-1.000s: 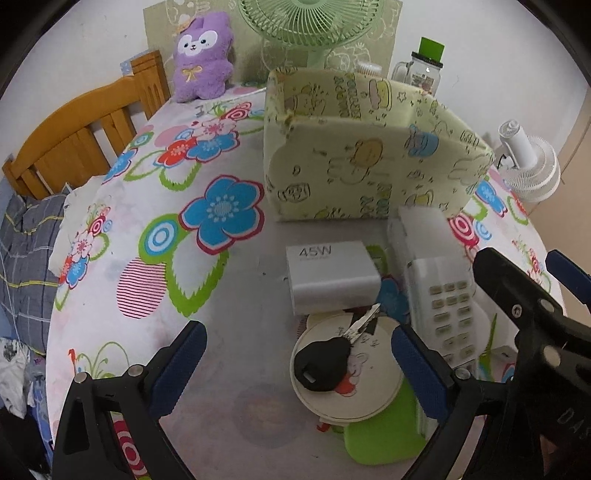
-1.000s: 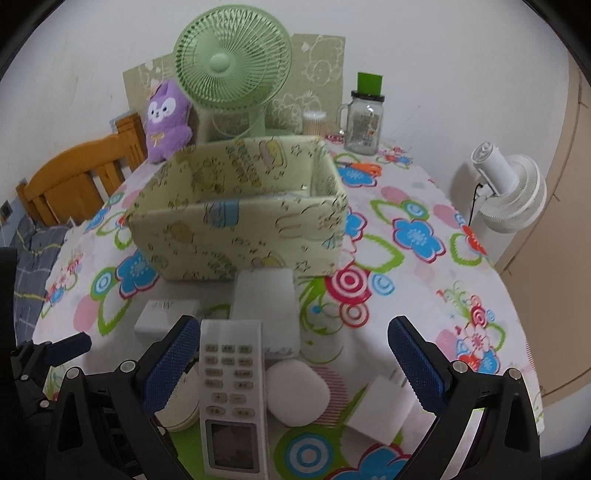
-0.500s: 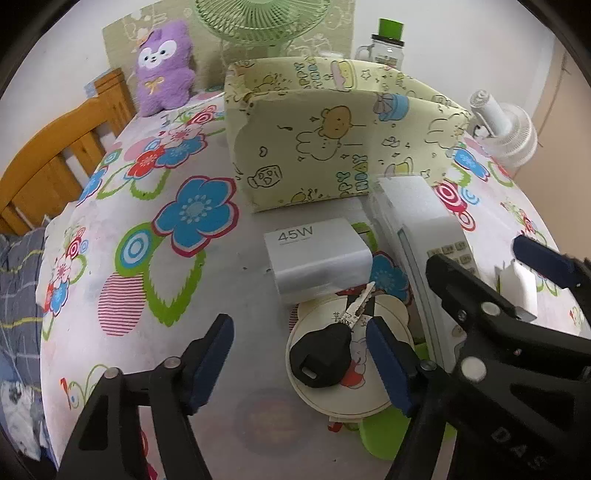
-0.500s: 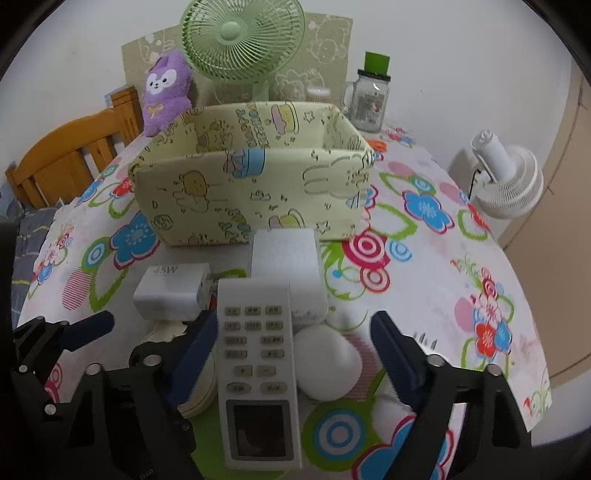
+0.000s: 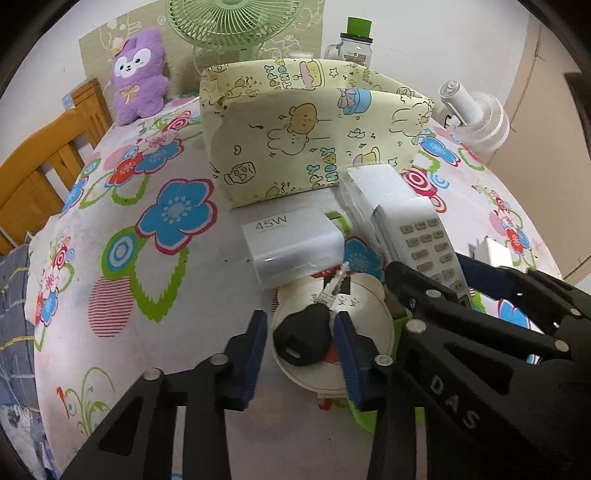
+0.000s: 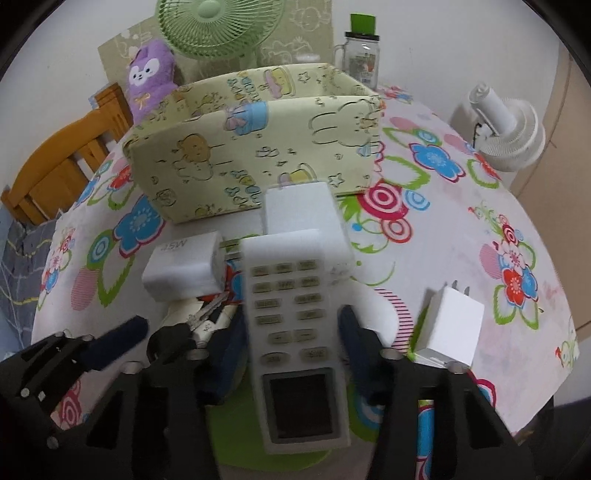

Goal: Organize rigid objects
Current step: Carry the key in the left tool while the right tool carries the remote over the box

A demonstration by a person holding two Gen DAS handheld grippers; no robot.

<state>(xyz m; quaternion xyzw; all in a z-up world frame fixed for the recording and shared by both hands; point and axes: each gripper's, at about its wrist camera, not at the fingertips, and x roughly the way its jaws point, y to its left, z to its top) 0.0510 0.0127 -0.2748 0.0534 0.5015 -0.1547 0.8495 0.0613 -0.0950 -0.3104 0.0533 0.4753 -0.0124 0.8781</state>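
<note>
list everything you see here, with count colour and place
storage box: 1, pale yellow cartoon print, table centre
remote: 1, white, between right gripper's fingers
car key: 1, black, on round dish
round dish: 1, cream, before 45W charger
45W charger: 1, white, before box
small charger: 1, white, right of remote
white box: 1, under remote's far end
plush: 1, purple, far left
fans: green behind box, white right
jar: 1, green lid
chair: 1, wooden, left
left gripper: blue pads flanking key
right gripper: around remote
</note>
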